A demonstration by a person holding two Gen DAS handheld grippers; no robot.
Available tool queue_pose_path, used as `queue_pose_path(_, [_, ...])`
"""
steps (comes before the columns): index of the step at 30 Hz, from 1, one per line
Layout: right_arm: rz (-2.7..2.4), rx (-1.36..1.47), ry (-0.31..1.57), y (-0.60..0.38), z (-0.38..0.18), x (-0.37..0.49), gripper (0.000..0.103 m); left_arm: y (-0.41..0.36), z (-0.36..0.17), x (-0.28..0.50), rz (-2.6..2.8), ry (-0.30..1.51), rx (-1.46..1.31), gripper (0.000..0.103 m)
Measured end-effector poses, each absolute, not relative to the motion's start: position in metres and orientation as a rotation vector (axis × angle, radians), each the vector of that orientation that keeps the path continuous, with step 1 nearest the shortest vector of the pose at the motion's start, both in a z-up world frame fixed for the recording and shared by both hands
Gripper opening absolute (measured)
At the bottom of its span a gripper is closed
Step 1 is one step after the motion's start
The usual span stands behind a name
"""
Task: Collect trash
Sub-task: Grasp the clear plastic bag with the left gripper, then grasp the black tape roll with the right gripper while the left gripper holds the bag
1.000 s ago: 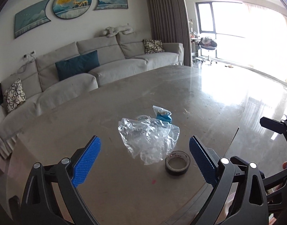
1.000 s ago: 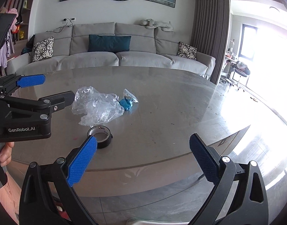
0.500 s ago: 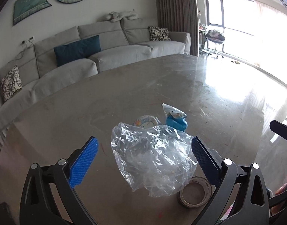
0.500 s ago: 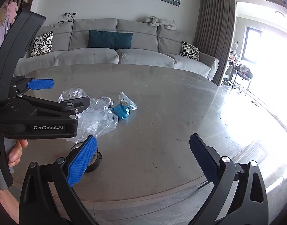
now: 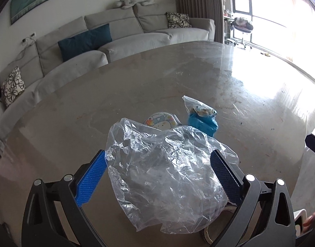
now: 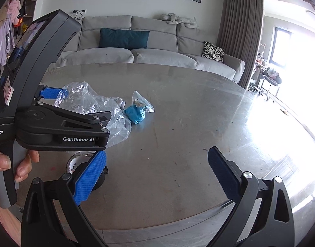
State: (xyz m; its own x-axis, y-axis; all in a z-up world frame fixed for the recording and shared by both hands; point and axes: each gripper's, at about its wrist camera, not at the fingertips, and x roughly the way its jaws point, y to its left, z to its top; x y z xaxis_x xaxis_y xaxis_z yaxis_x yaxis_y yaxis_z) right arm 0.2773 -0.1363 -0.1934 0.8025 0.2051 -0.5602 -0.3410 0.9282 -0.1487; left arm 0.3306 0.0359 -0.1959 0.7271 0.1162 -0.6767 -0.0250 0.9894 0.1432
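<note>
A crumpled clear plastic bag (image 5: 165, 168) lies on the round grey table (image 5: 137, 86). My left gripper (image 5: 157, 177) is open, its blue pads on either side of the bag. Behind the bag lie a small blue wrapper bundle (image 5: 202, 121) and a round cartoon sticker item (image 5: 161, 121). In the right wrist view the bag (image 6: 91, 105) and blue bundle (image 6: 137, 113) sit left of centre, with the left gripper's body over the bag. My right gripper (image 6: 157, 175) is open and empty above the table's near part.
A roll of tape (image 6: 79, 164) lies on the table below the left gripper, partly hidden. It also shows at the bottom of the left wrist view (image 5: 211, 232). A grey sofa (image 6: 137, 53) stands behind the table. Bright windows are at the right.
My left gripper has moved forward and down until its open jaws straddle the clear bag. My right gripper has moved forward over the table.
</note>
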Motion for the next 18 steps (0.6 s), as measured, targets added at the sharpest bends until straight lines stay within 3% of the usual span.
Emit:
queue_pose_path(8, [0.305, -0.239, 0.573, -0.136, -0.199, 0.281, 0.098, 0.044, -0.205, 0.331, 0.055, 0.788, 0.088, 0.098])
queue_pose_path(12, [0.305, -0.223, 0.571, -0.141, -0.198, 0.287, 0.098, 0.047, -0.211, 0.336, 0.016, 0.82, 0.066, 0.071])
queue_pose_path(14, [0.305, -0.222, 0.568, -0.14, -0.198, 0.287, 0.098, 0.047, -0.213, 0.338, 0.004, 0.832, 0.06, 0.065])
queue_pose_path(16, [0.308, -0.218, 0.567, -0.139, -0.198, 0.287, 0.098, 0.046, -0.214, 0.336, -0.014, 0.827, 0.055, 0.042])
queue_pose_path(18, [0.311, -0.218, 0.567, -0.139, -0.198, 0.285, 0.098, 0.044, -0.212, 0.333, -0.011, 0.805, 0.063, 0.028])
